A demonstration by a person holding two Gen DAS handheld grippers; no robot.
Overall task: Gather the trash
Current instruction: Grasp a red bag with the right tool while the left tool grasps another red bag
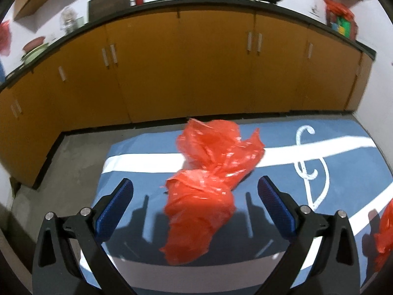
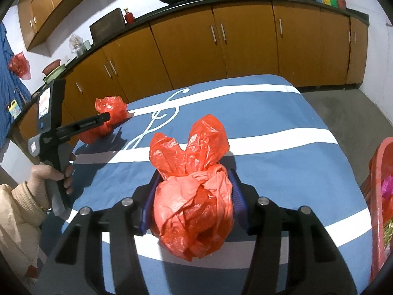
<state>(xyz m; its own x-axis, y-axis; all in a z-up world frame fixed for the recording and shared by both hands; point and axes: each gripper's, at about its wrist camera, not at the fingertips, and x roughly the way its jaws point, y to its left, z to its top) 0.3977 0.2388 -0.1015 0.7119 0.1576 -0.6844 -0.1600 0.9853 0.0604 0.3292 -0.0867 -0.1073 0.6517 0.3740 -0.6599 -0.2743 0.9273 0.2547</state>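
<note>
Left gripper [image 1: 195, 189]: hovering over a crumpled red bag [image 1: 208, 184] at the left of the blue-and-white cloth [image 1: 343, 132]; jaws standing wide apart, touching nothing.
Right gripper [image 2: 194, 194]: clamping a knotted red bag [image 2: 194, 211] near the cloth's middle.
Far right: a red basket [image 2: 377, 196] sitting beside the cloth.

Dim indoor light, fisheye-curved edges, slight blur
</note>
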